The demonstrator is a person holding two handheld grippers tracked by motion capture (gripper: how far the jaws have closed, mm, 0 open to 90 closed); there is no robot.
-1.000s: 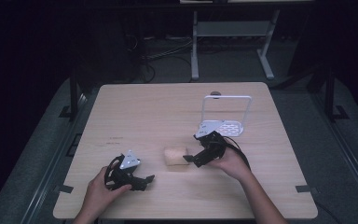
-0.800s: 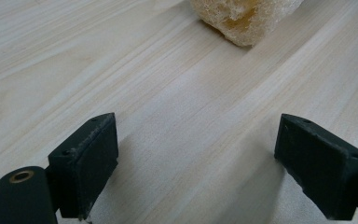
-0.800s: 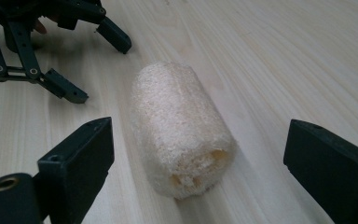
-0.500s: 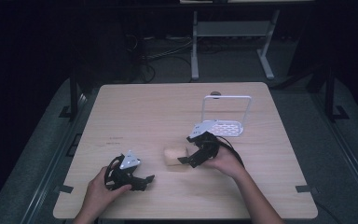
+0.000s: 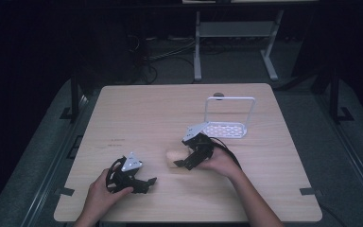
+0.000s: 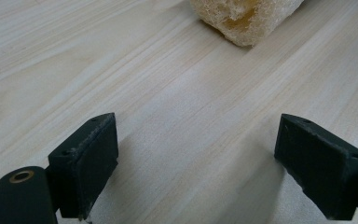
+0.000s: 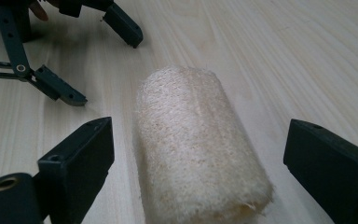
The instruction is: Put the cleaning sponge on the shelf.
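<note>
Since a second ago, my right gripper (image 5: pixel 185 163) has slid left and a little nearer across the table (image 5: pixel 137 113), away from the white rack (image 5: pixel 229 124) and up to the loofah sponge (image 5: pixel 172 158). From the high view its tips now sit at the sponge's right end, where before they stood just off it. My left gripper (image 5: pixel 144 182) has stayed put near the front left part of the table, with my hand (image 5: pixel 99 198) wrapped around it.

Looking along the right gripper (image 7: pixel 198 163), I see both jaws spread wide with the loofah sponge (image 7: pixel 198 154) lying between them. It is a pale, fibrous roll resting on its side on the wood, its length running away from the camera. Neither pad touches it; there is a clear gap on the right side and a narrower one on the left. Farther off in that view, at upper left, I can see the left gripper (image 7: pixel 100 51), its jaws apart too.

Along the left gripper (image 6: pixel 196 158), the jaws stand wide open over bare wood, holding nothing. The loofah sponge (image 6: pixel 247 18) shows at the far edge of that view, well clear of the pads.

The white rack stands upright at the far right of the table, apart from the sponge and both grippers.
</note>
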